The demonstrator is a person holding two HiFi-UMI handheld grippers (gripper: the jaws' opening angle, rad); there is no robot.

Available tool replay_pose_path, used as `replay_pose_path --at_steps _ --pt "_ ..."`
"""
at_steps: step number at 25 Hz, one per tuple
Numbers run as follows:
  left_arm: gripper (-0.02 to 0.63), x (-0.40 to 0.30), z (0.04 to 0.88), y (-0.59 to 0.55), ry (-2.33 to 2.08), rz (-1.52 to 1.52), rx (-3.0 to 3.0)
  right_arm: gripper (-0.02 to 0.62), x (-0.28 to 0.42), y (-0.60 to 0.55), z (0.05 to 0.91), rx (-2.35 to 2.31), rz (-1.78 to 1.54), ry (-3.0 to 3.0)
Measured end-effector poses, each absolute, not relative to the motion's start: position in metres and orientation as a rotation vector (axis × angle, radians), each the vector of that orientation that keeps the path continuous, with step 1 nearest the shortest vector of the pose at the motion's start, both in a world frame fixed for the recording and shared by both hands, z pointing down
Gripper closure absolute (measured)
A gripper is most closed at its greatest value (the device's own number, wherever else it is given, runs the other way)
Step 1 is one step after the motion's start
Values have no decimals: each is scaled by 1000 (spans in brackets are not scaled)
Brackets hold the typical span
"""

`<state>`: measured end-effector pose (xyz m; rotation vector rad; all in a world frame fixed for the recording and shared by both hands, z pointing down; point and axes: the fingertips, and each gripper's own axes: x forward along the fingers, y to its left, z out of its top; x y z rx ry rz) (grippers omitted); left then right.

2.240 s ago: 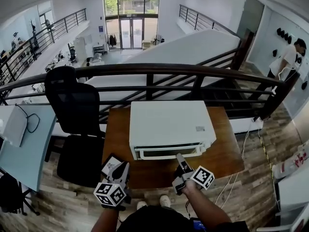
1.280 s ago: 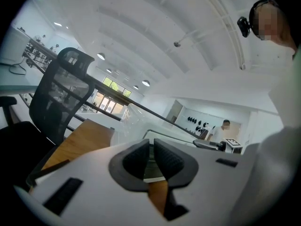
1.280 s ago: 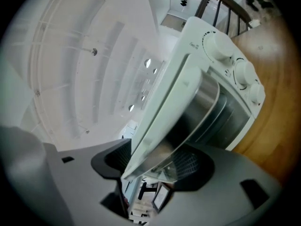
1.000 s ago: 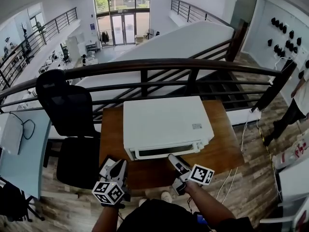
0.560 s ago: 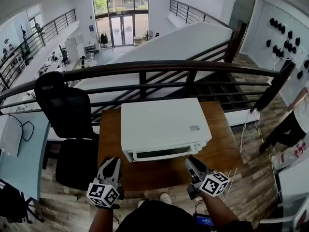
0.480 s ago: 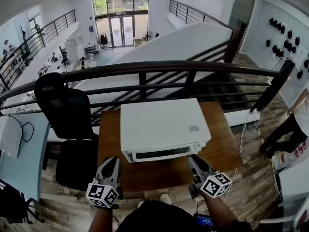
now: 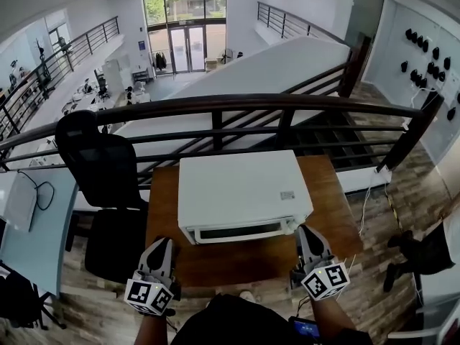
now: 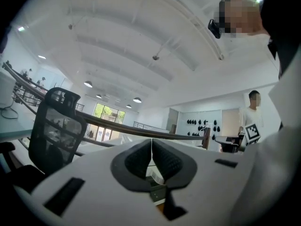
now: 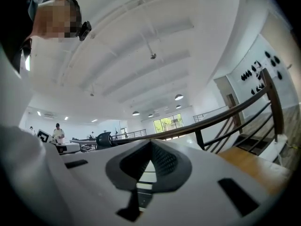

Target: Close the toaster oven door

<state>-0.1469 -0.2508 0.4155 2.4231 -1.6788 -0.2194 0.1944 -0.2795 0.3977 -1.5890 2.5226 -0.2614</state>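
A white toaster oven stands on the wooden table, its glass door upright against the front. My left gripper hovers near the table's front left edge, below the oven's left corner, jaws pressed together with nothing between them. My right gripper is by the oven's front right corner, shut and empty. In the left gripper view the left gripper shows its pads meeting. Likewise the right gripper in its own view, with the oven front dimly behind.
A black office chair stands left of the table. A dark railing runs behind the oven. A pale desk sits at far left. White cables hang off the table's right side.
My right gripper pulled back from the oven door and moved to the right, its jaws going from open to shut. The left gripper dropped slightly toward me. The view shifted a little.
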Motion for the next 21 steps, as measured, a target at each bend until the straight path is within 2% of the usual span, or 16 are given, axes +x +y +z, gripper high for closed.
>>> replay_pose_path --at_steps 21 --pt "592 -138 428 -243 -1712 -173 2403 598 190 -290 410 -1563 -228 2602"
